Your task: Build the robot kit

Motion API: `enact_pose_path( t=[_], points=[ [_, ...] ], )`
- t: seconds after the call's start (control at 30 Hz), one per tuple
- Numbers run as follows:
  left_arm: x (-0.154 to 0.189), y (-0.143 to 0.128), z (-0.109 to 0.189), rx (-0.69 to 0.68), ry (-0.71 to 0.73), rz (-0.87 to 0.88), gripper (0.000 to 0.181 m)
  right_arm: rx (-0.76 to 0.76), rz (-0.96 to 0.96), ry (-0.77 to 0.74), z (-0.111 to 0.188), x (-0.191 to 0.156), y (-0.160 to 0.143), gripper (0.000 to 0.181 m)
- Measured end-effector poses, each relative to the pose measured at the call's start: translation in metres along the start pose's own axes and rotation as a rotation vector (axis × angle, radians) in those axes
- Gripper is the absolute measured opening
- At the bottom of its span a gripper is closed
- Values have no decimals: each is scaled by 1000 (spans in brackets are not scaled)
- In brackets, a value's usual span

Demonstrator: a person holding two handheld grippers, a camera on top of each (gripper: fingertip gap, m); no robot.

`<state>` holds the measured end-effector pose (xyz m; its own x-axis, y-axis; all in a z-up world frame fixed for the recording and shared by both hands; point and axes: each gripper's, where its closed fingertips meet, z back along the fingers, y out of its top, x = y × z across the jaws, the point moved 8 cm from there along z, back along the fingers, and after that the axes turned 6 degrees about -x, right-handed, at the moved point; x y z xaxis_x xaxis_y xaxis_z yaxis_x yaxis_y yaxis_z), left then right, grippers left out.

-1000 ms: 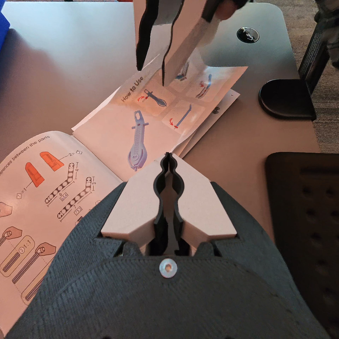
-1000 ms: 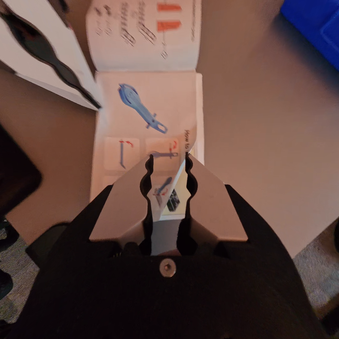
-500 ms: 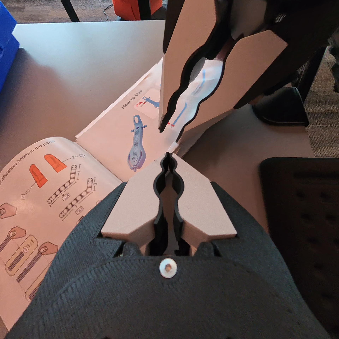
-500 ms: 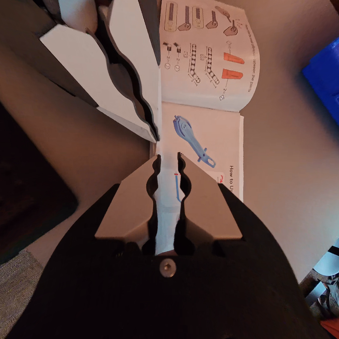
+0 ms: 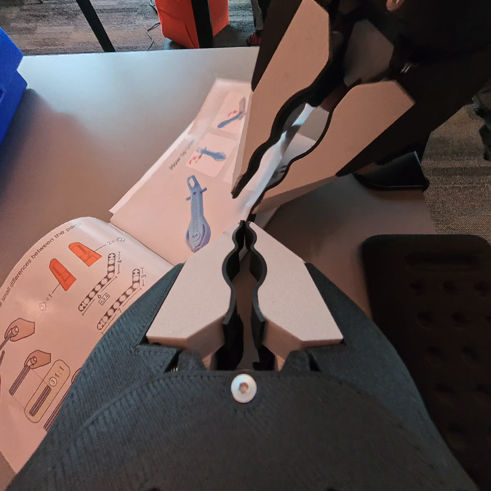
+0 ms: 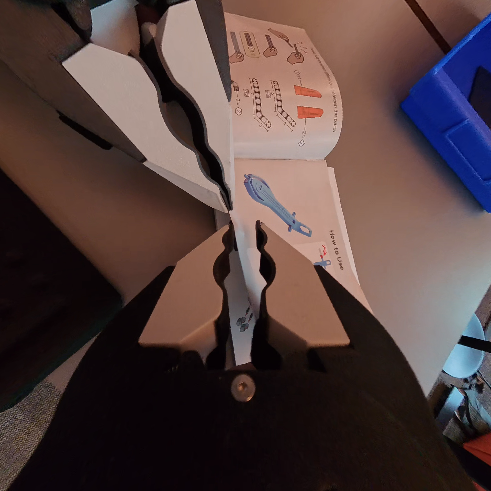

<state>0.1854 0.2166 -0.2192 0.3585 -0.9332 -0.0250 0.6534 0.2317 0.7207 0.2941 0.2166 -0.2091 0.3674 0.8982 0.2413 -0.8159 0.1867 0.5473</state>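
An open instruction booklet (image 5: 159,212) lies on the grey table (image 5: 106,106); it also shows in the right wrist view (image 6: 287,202). My left gripper (image 5: 244,225) is shut, its tips resting at the near edge of the booklet's right-hand page. It shows in the right wrist view (image 6: 227,207) with the tips pressed together at the page corner. My right gripper (image 6: 244,225) is slightly open, with the curled edge of a page (image 6: 243,305) running between its fingers. In the left wrist view the right gripper (image 5: 245,202) sits just beyond my left tips, and the lifted page (image 5: 268,164) shows in its gap.
A blue bin (image 6: 451,119) stands on the table beyond the booklet, also at the left edge of the left wrist view (image 5: 8,93). A black perforated pad (image 5: 425,332) lies by the table edge. A black stand base (image 5: 393,172) sits behind the right gripper. An orange object (image 5: 191,18) is on the floor. The tips of both grippers are at nearly the same place.
The right gripper came down along the page towards the left gripper's tips and its gap narrowed. The lifted page now lies lower. The left gripper stayed shut in place.
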Motion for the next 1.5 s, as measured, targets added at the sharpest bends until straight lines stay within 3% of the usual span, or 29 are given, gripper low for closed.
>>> enact_pose_path(
  t=[0.13, 0.27, 0.4, 0.5, 0.63, 0.73, 0.87, 0.97, 1.07, 1.23, 1.3, 1.4, 1.5],
  points=[
    [3, 2, 1, 10, -11, 0, 0, -22, 57, -80, -2, -6, -4, 0],
    [2, 2, 1, 14, -10, -13, 0, 13, 71, -141, 1, -7, -5, 0],
    [5, 8, 4, 51, 88, -118, 0, 42, 126, -187, 7, -13, -4, 0],
    [15, 7, 1, 12, 88, -217, 14, 57, 175, -219, 10, -21, -3, 0],
    [21, 4, -5, -33, 128, -282, 4, 71, 215, -261, 8, -34, -3, 0],
    [19, 2, -2, -33, 99, -238, 0, 123, 148, -304, 11, -39, -4, 0],
    [19, -6, 6, -55, 86, -239, 0, 256, -58, -383, 44, -37, -16, 34],
    [19, -10, 14, -74, 15, -218, 0, 263, -192, -387, 62, -36, -43, 52],
    [22, -15, 22, -118, -43, -247, 0, 257, -229, -370, 62, -40, -64, 47],
    [30, -19, 26, -191, -122, -271, 0, 265, -227, -381, 47, -42, -67, 18],
    [34, -15, 24, -160, -119, -273, 3, 281, -232, -391, 45, -42, -64, 15],
    [39, 3, 21, -69, -136, -236, 23, 311, -219, -403, 46, -45, -62, 2],
    [42, 25, 20, 54, -165, -169, 25, 339, -198, -419, 47, -50, -60, 0]
  ],
)
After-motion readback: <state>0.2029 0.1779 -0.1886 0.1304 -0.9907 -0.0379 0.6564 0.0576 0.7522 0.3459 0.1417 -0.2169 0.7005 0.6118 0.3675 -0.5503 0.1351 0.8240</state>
